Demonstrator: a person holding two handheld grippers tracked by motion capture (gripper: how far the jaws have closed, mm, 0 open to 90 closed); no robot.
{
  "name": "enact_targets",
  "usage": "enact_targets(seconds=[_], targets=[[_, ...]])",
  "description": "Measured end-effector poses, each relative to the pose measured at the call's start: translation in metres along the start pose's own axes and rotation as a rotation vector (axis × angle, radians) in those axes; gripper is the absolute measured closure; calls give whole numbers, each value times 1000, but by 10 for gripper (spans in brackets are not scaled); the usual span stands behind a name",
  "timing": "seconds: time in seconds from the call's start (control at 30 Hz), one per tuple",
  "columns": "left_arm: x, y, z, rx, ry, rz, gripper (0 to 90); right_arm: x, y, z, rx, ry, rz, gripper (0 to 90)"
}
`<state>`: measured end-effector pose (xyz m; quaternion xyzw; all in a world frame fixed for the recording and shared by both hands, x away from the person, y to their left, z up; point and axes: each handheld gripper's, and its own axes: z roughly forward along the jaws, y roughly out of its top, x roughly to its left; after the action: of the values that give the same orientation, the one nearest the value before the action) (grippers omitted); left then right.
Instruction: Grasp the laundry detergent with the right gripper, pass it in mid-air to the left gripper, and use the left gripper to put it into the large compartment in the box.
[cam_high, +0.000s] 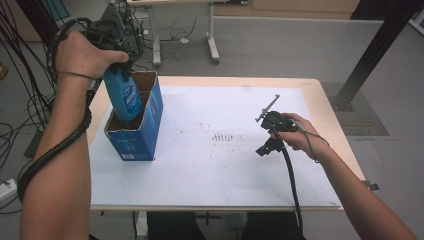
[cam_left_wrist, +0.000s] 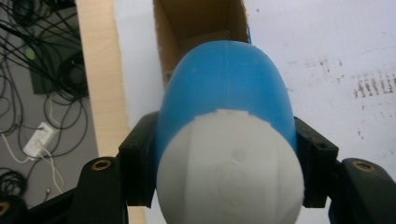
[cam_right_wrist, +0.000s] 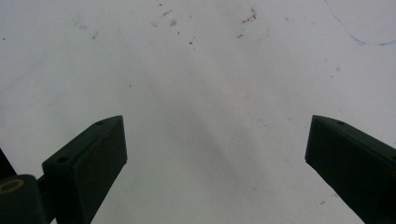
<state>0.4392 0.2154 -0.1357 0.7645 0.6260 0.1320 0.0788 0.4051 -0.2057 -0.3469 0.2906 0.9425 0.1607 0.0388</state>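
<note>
A blue bottle (cam_high: 123, 97) with a white cap (cam_left_wrist: 231, 172) hangs cap-up, its lower end inside an open blue cardboard box (cam_high: 145, 131) at the table's left. My left gripper (cam_high: 118, 70) is shut on the bottle's upper part, and in the left gripper view its black jaws press both sides of the bottle (cam_left_wrist: 224, 79) above the box's brown inside (cam_left_wrist: 196, 18). My right gripper (cam_high: 265, 129) rests low over the white sheet at the right, a person's hand around it. Its jaws stand wide open (cam_right_wrist: 217, 154) with nothing between them.
A white sheet (cam_high: 225, 170) covers the wooden table (cam_high: 320, 100), with faint dark marks (cam_high: 225, 136) near its middle. Cables (cam_left_wrist: 51, 84) lie on the floor left of the table. A desk frame (cam_high: 212, 45) and a black post (cam_high: 372, 55) stand beyond it.
</note>
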Motion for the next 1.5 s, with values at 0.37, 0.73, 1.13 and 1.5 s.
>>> enact_targets(seconds=[0.37, 0.73, 1.13, 1.5], targets=[[-4, -5, 24, 12, -4, -14, 375, -1, -2, -1, -5, 0, 6, 54], [-4, -11, 53, 30, -3, -34, 375, -1, -1, -1, -6, -2, 1, 54], [-3, -18, 77, 38, 13, -56, 375, 1, 1, 1, -6, 3, -1, 54], [-4, -25, 95, 55, 2, -75, 375, 1, 1, 3, -8, 9, -3, 55]])
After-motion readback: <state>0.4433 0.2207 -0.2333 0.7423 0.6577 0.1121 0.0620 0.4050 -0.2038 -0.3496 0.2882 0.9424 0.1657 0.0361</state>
